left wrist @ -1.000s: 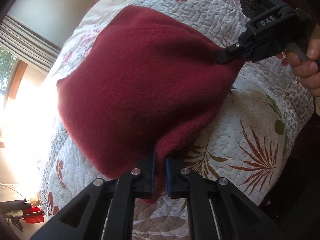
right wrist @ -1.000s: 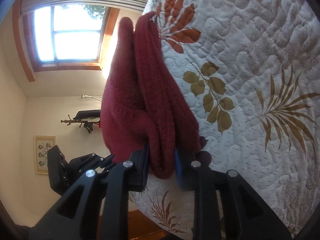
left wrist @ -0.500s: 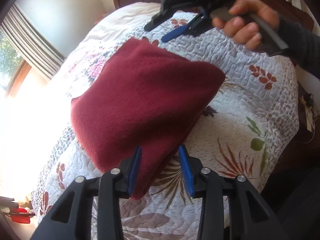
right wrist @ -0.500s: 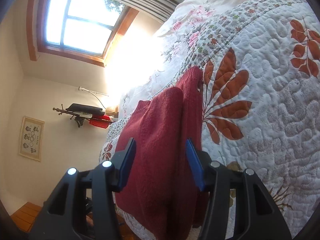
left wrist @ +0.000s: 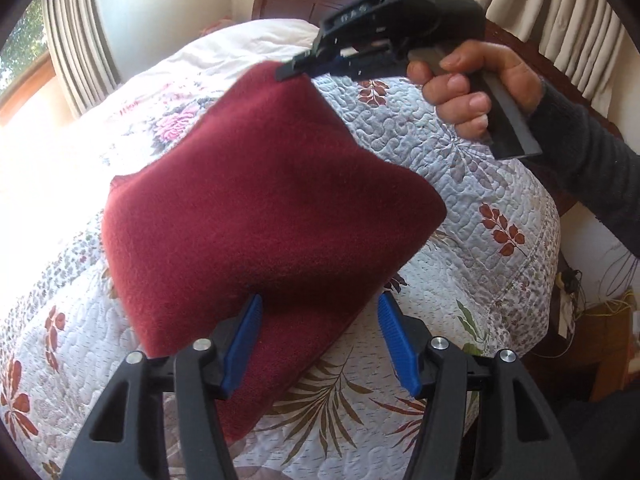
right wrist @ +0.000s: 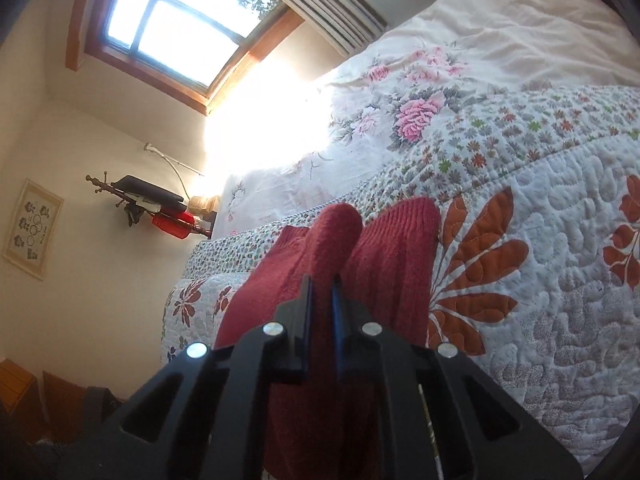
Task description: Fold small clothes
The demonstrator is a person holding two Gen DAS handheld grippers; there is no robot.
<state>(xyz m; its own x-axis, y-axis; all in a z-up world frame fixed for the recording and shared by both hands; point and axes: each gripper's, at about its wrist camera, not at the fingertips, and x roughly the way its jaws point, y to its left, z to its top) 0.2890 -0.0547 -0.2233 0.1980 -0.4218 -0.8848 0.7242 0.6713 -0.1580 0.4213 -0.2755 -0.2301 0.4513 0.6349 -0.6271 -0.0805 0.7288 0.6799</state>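
Dark red knit garment (left wrist: 256,216) is lying folded on the quilted bed (left wrist: 480,248). Left hand-held gripper (left wrist: 320,344) is spread wide over its near edge, not gripping. Right hand-held gripper (right wrist: 322,292) is pinched tight on a fold at the far corner.

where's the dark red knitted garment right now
The dark red knitted garment lies on the leaf-patterned quilted bedspread, filling the middle of the left wrist view; the right gripper pinches its far corner, and the open left gripper straddles its near edge.
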